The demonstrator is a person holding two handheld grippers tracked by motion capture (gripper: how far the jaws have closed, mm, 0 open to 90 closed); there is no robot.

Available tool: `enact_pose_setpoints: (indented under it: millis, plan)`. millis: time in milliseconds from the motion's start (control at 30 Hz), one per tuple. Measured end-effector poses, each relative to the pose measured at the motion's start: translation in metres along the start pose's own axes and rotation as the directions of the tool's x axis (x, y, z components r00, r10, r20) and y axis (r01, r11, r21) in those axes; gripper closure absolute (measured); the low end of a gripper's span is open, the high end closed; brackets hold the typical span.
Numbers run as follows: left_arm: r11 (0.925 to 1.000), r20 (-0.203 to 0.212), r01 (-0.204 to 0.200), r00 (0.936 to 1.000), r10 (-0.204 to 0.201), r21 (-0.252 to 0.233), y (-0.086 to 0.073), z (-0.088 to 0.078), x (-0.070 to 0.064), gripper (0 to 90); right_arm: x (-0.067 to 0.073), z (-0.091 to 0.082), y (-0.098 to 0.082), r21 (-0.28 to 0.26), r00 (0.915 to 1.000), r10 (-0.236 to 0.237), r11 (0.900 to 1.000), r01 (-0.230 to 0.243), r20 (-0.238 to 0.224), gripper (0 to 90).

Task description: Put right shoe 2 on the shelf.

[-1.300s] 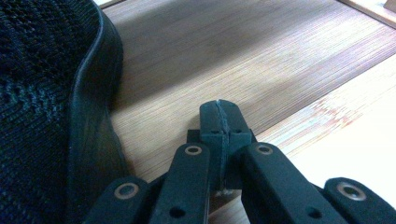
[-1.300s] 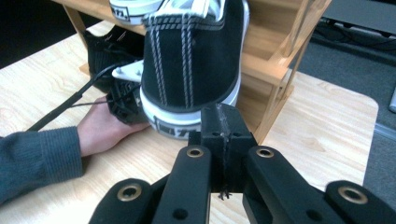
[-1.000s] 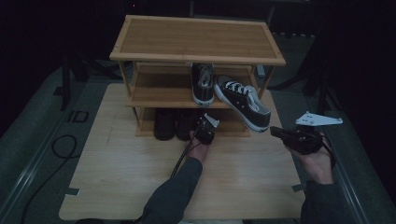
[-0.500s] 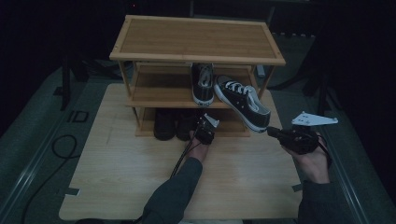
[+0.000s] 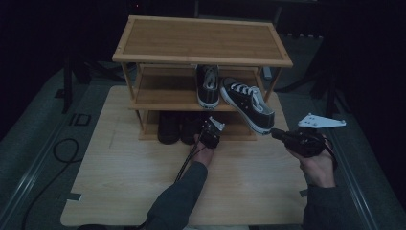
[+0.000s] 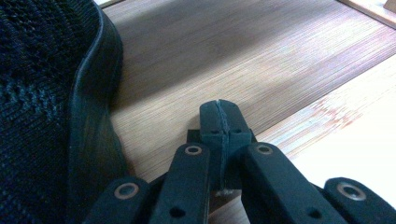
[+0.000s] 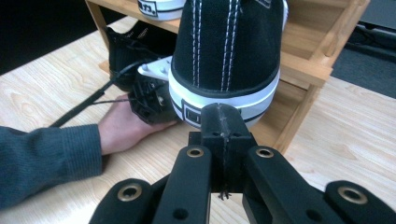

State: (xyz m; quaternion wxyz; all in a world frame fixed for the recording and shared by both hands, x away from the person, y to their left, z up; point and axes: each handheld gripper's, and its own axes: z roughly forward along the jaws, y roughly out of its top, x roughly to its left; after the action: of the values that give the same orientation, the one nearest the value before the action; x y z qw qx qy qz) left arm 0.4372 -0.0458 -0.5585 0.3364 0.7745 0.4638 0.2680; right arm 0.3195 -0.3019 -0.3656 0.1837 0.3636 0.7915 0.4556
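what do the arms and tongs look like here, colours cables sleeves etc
Both tongs are black. The left tongs and right tongs each have flat linkage bars with round brass-coloured rivets. A dark cable trails from the left one. The right one carries a grey three-cornered plate. Both forearms wear dark grey-blue sleeves.

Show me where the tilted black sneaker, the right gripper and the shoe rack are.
tilted black sneaker (image 5: pixel 249 103): high view, on its laced upper.
right gripper (image 7: pixel 223 122): right gripper view, at the closed jaw tips.
shoe rack (image 5: pixel 201 40): high view, on its bare top shelf.
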Motion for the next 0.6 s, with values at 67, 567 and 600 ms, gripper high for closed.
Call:
enact_pose_setpoints:
  millis: [67,567,600]
  plan:
    - [1.0000,0.000,0.002,1.0000,-0.002,0.000,0.000,0.000,0.000,90.0,0.000,0.001,0.002,-0.006,0.9999,0.004,1.000,-0.004,-0.011,90.0]
    - [1.0000,-0.007,0.003,1.0000,-0.003,-0.003,0.000,0.000,0.000,90.0,0.009,0.023,0.011,-0.018,0.9978,-0.003,1.000,0.001,-0.067,90.0]
    - [1.0000,-0.007,0.003,1.0000,-0.003,-0.003,0.000,0.000,0.000,90.0,0.009,0.023,0.011,-0.018,0.9978,-0.003,1.000,0.001,-0.067,90.0]
